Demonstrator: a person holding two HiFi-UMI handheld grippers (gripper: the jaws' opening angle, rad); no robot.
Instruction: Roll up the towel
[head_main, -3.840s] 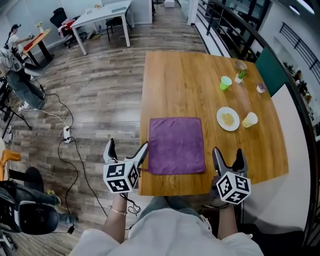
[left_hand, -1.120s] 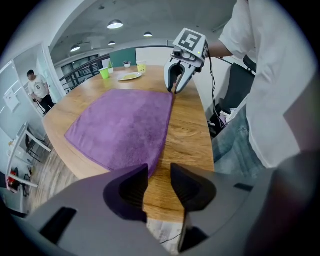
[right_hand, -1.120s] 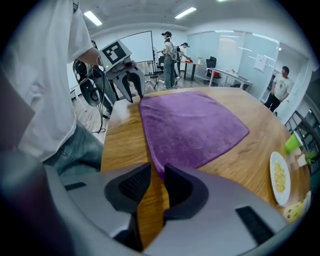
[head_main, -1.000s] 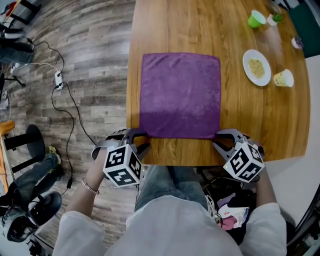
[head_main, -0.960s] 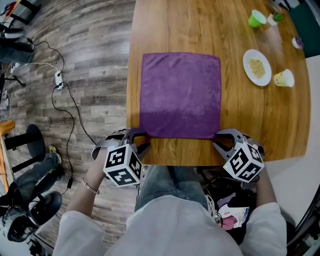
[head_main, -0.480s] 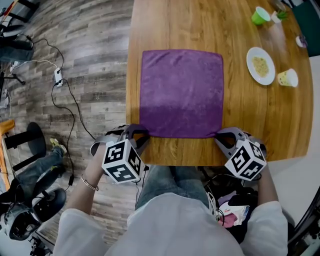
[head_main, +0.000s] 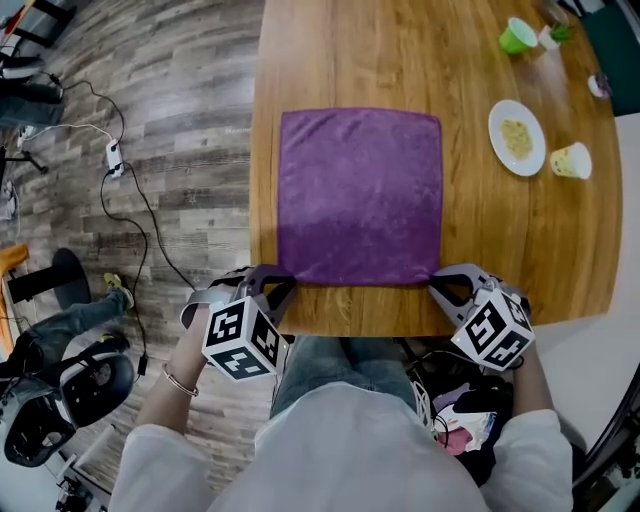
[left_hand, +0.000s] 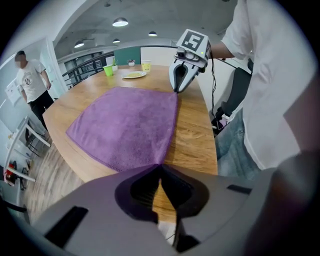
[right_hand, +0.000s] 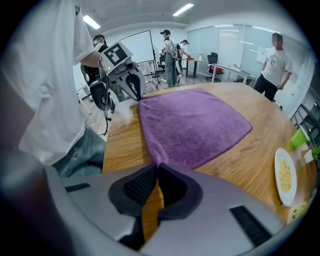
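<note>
A purple towel (head_main: 360, 195) lies flat and square on the wooden table (head_main: 350, 50). My left gripper (head_main: 283, 281) pinches the towel's near left corner, its jaws closing tight on the cloth; in the left gripper view the corner (left_hand: 159, 164) runs into the meeting jaws. My right gripper (head_main: 437, 281) is shut on the near right corner, and the cloth (right_hand: 192, 122) narrows into its jaws (right_hand: 156, 165). Each gripper shows in the other's view at the opposite corner: the right gripper (left_hand: 176, 90) and the left gripper (right_hand: 137, 96).
At the table's far right stand a white plate with food (head_main: 517, 138), a green cup (head_main: 517, 36) and a yellow cup (head_main: 571, 160). The table's near edge is just behind the grippers. Cables (head_main: 130, 200) lie on the floor at left. People stand in the background.
Both grippers' jaws have closed onto the towel's near corners. The hands have stayed where they were, and the towel still lies flat.
</note>
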